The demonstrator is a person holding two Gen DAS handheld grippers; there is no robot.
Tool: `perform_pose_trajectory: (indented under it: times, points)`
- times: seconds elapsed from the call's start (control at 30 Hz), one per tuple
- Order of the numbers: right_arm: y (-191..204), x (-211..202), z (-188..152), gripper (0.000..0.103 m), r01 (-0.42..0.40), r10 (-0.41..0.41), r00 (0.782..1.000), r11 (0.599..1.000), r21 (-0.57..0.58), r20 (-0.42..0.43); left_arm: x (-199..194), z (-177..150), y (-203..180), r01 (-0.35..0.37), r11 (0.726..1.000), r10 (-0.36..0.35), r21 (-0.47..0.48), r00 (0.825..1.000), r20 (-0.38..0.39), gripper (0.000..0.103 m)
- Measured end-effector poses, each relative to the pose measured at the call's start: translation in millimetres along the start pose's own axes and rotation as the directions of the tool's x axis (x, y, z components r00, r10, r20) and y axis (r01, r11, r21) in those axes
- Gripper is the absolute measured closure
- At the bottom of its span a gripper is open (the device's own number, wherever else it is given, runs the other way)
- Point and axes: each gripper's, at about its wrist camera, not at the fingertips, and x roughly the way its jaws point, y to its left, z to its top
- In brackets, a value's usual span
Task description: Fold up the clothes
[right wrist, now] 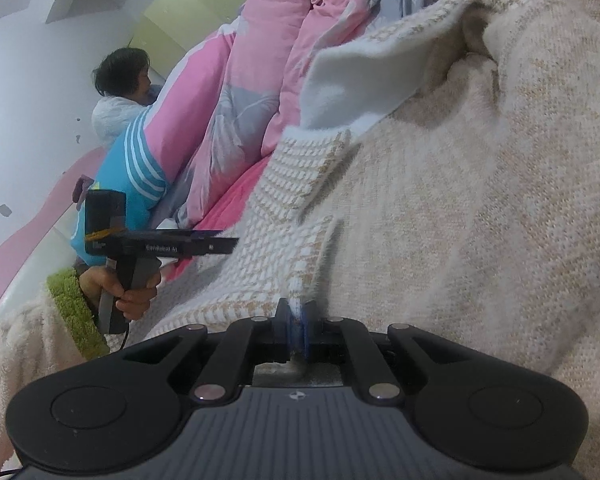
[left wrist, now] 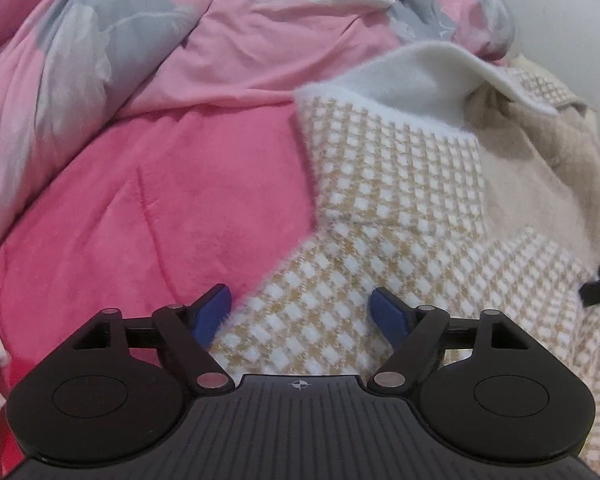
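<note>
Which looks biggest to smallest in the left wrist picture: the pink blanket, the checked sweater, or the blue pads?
1. pink blanket: fills most of the picture.
2. checked sweater: nearly as big, and nearer the camera, so this order is unsure.
3. blue pads: smallest, though closest.

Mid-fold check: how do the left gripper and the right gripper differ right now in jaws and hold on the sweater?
The left gripper has its blue jaws spread wide; the right gripper is shut. The left gripper holds nothing, with the checked sweater lying between its fingers; the right gripper pinches a ribbed edge of that sweater. Both are black with blue pads and work over the same garment on the pink bedding.
</note>
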Motion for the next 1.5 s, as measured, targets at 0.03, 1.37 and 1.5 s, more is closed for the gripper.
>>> perform_pose_trajectory:
  times: [0.03, 1.37, 1.5]
  points:
    - [0.1, 0.2, 0.2, 0.097, 0.000, 0.000, 1.000, 1.000, -0.001, 0.000, -1.3, -2.2, -4.3, -0.014, 1.000, 0.014, 0.007, 1.000, 0.011, 0.034]
    - [22.0, 23.5, 42.7, 0.093, 0.126, -0.129, 0.988, 0.991, -0.039, -0.083, -77.1, -32.9, 29.5, -0.451, 0.848, 0.499, -0.278, 0.856, 0.133, 0.051]
    - [42.0, -24.8, 30.1, 0.092, 0.143, -0.149, 0.987, 0.986, -0.079, -0.063, -119.8, -59.6, 18.5, -0.299, 0.900, 0.364, -0.318, 0.916, 0.169, 0.045]
